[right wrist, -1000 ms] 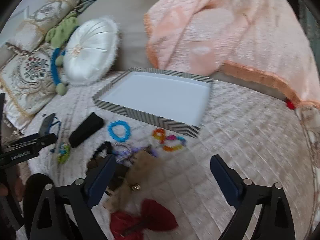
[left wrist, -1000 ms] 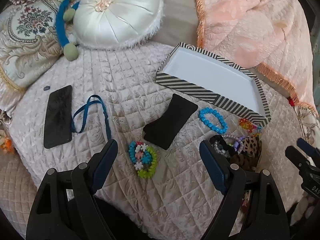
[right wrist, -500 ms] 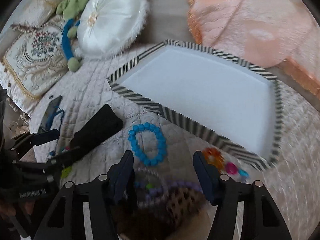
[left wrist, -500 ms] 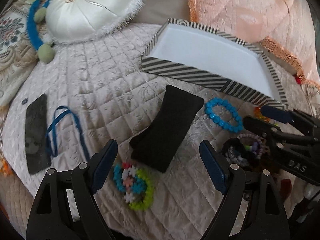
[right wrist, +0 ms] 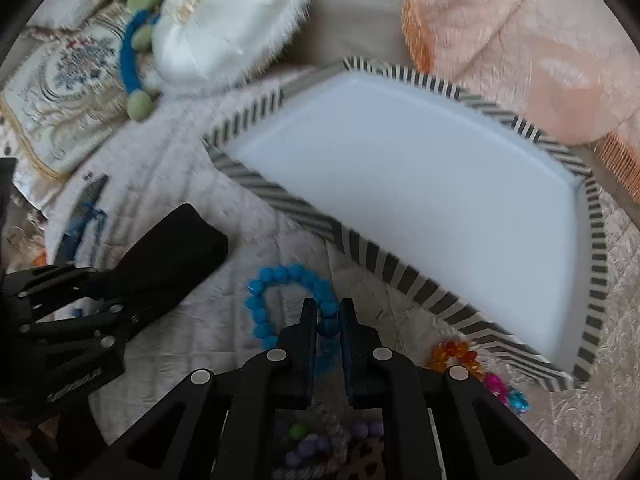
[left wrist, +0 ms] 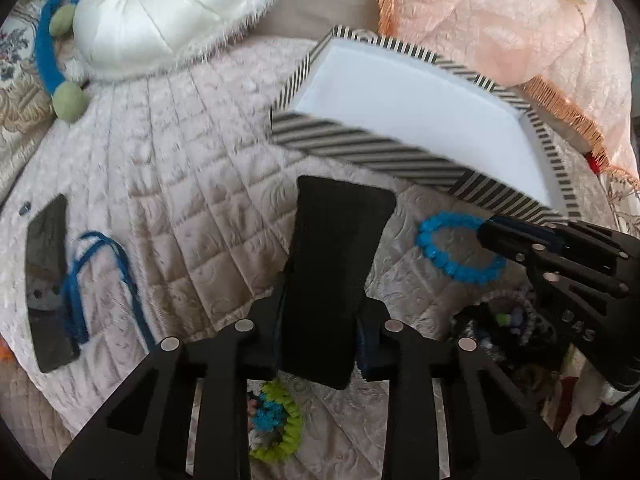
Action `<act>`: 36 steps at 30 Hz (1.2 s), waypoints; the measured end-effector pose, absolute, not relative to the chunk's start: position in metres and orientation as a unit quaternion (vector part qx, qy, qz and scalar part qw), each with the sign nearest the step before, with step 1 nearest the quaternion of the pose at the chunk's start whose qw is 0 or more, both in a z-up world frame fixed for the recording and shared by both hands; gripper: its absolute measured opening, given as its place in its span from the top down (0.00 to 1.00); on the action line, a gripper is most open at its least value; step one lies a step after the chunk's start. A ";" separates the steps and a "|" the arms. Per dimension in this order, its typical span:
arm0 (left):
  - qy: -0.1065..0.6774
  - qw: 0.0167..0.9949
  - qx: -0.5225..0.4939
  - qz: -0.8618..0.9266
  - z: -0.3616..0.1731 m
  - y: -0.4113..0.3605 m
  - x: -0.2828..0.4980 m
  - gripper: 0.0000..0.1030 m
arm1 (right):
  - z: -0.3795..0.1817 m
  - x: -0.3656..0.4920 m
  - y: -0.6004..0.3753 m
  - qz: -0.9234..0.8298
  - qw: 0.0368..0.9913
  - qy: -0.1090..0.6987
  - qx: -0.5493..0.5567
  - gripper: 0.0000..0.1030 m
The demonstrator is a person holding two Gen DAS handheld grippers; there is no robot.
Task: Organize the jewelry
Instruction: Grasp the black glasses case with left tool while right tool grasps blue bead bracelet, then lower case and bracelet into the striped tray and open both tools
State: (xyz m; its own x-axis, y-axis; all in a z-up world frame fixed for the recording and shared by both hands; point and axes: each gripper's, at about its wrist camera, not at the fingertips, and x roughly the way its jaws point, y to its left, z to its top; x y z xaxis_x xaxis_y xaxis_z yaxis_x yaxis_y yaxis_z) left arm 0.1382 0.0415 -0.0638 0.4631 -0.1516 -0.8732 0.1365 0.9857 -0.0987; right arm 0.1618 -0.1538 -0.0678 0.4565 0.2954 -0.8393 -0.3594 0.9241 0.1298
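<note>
A striped tray with a white inside lies on the quilted bed; it also shows in the right wrist view. My left gripper is shut on a black case, which also shows in the right wrist view. My right gripper is shut on a blue bead bracelet, seen from the left wrist view too. A green and blue bracelet lies under the left gripper. More bracelets lie by the tray's near corner.
A dark phone and a blue ribbon lie at the left. A white round pillow and a peach throw sit behind the tray. A pile of beads and hair ties lies beneath the right gripper.
Both grippers moved forward and down and closed. The left one took hold of the black case, the right one took hold of the blue bracelet.
</note>
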 end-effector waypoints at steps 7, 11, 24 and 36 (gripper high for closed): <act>0.488 0.867 -0.039 -0.097 -0.025 0.046 0.143 0.75 | -0.017 0.153 -0.169 0.205 0.872 0.444 -0.011 0.90; 0.474 0.873 -0.042 -0.103 -0.005 0.036 0.159 0.75 | 0.004 0.161 -0.175 0.196 0.884 0.425 -0.010 0.90; 0.511 0.854 -0.032 -0.091 -0.030 -0.024 0.265 0.75 | -0.012 0.229 -0.195 0.177 0.878 0.439 0.069 0.90; 0.535 0.842 0.003 -0.070 -0.064 -0.020 0.253 0.66 | -0.075 0.233 -0.221 0.160 0.837 0.514 0.097 0.62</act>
State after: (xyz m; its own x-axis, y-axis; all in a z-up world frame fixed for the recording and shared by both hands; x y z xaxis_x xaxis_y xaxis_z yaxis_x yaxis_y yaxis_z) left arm 0.2528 -0.0196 -0.0636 0.4171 -0.1142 -0.9016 0.1204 0.9903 -0.0697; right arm 0.2333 -0.2209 -0.0753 0.4208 0.3668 -0.8297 -0.1679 0.9303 0.3261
